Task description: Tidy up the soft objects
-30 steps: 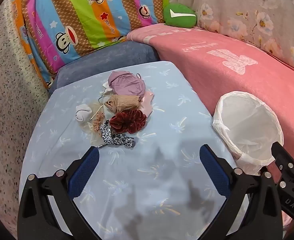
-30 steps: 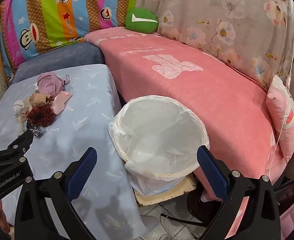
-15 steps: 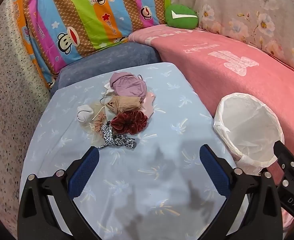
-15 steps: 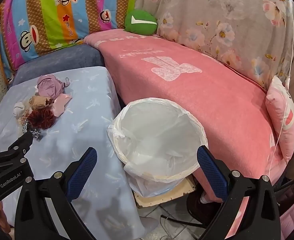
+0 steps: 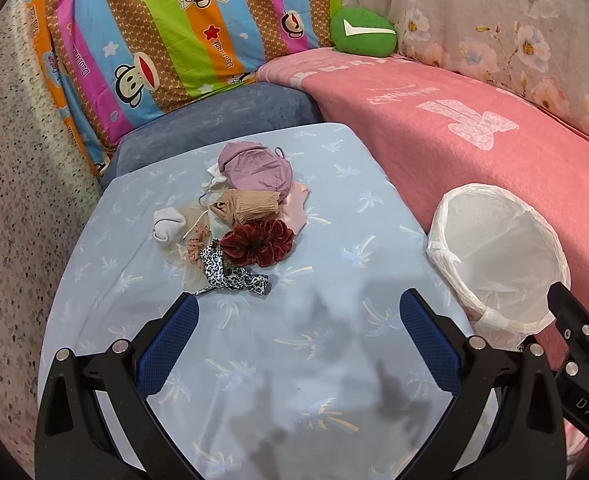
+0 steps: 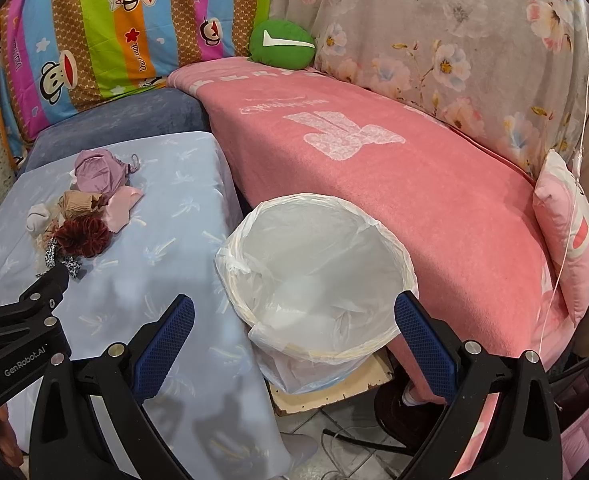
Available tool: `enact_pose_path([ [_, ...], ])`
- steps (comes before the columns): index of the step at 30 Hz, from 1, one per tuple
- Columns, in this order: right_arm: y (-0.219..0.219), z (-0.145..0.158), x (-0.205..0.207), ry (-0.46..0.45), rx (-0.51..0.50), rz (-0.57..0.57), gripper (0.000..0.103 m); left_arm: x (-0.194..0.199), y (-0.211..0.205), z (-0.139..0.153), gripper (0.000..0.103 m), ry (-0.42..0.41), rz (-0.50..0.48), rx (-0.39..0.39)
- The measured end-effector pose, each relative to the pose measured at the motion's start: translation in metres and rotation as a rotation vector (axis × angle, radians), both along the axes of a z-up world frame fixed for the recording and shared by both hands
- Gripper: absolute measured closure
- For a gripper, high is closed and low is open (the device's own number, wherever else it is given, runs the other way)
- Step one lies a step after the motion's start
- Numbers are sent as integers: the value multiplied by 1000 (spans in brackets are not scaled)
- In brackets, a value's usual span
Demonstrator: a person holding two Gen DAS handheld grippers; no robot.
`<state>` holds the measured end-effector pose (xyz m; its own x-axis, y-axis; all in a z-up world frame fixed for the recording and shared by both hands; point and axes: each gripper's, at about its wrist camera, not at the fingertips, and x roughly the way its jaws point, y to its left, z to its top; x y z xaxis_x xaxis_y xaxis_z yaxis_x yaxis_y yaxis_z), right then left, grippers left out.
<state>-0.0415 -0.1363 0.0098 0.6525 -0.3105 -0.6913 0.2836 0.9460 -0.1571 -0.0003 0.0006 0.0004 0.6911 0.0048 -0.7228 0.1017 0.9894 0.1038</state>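
Note:
A small heap of soft items lies on the light blue table cover (image 5: 334, 360): a lilac cloth (image 5: 256, 170), a tan stocking roll (image 5: 248, 205), a pink cloth (image 5: 296, 204), a white sock (image 5: 169, 224), a dark red scrunchie (image 5: 259, 242) and a leopard-print tie (image 5: 230, 274). My left gripper (image 5: 300, 322) hangs open just short of the heap, nothing between its blue pads. My right gripper (image 6: 294, 328) is open above the near rim of a bin lined with a white bag (image 6: 314, 276). The heap shows at left in the right wrist view, scrunchie (image 6: 82, 236) nearest.
A pink blanket (image 5: 474, 132) covers the sofa beside the bin (image 5: 498, 256). A green cushion (image 5: 364, 33) and a striped monkey-print cover (image 5: 166, 32) stand behind. A grey-blue cushion (image 5: 222, 120) borders the table's far edge. Tiled floor and a cable (image 6: 354, 436) lie below the bin.
Both views have shifted slightly; the heap sits a touch nearer and lower in the left wrist view. Both grippers stay open and nothing has been picked up.

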Motion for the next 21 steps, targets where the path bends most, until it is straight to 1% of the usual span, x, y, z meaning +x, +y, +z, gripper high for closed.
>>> enact_pose_path([
  [21,-4,-3,-2,-6,6,-8,6,-2,-5,-1,7,-3,-3,4],
])
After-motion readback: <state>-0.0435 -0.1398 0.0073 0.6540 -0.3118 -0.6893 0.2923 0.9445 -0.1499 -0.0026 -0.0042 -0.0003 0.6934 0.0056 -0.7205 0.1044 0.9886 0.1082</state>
